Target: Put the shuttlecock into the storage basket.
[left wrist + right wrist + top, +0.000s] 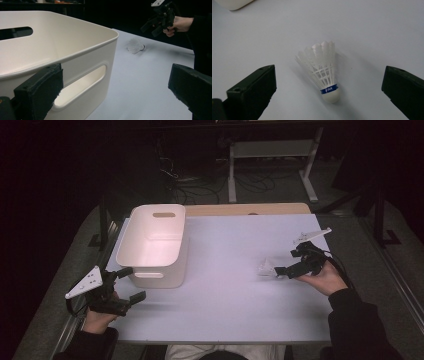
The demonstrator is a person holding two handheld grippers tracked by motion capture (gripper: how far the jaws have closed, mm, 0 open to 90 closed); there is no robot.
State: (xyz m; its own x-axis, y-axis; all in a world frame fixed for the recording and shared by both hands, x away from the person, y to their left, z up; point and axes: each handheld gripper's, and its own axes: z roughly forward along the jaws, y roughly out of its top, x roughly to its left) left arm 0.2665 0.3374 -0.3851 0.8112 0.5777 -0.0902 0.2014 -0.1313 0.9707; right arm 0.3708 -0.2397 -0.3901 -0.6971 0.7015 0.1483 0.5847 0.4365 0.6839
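A white feather shuttlecock [265, 268] with a blue band lies on its side on the white table [225, 310], right of centre. My right gripper [286, 261] hovers just right of it, open. In the right gripper view the shuttlecock [323, 70] lies between the spread jaws of the right gripper [328, 86], cork end nearest the camera, untouched. A white plastic bin [157, 277] with handle slots stands at the left rear and looks empty. My left gripper [132, 283] is open at the bin's near left corner. In the left gripper view, the bin's wall [82, 57] is close, and the shuttlecock [135, 47] and right gripper [152, 26] are farther off.
A wooden strip [245, 209] runs along the table's far edge. Behind it, a white desk frame [272, 150] and loose cables [200, 190] sit on the dark floor. Bare tabletop lies between bin and shuttlecock.
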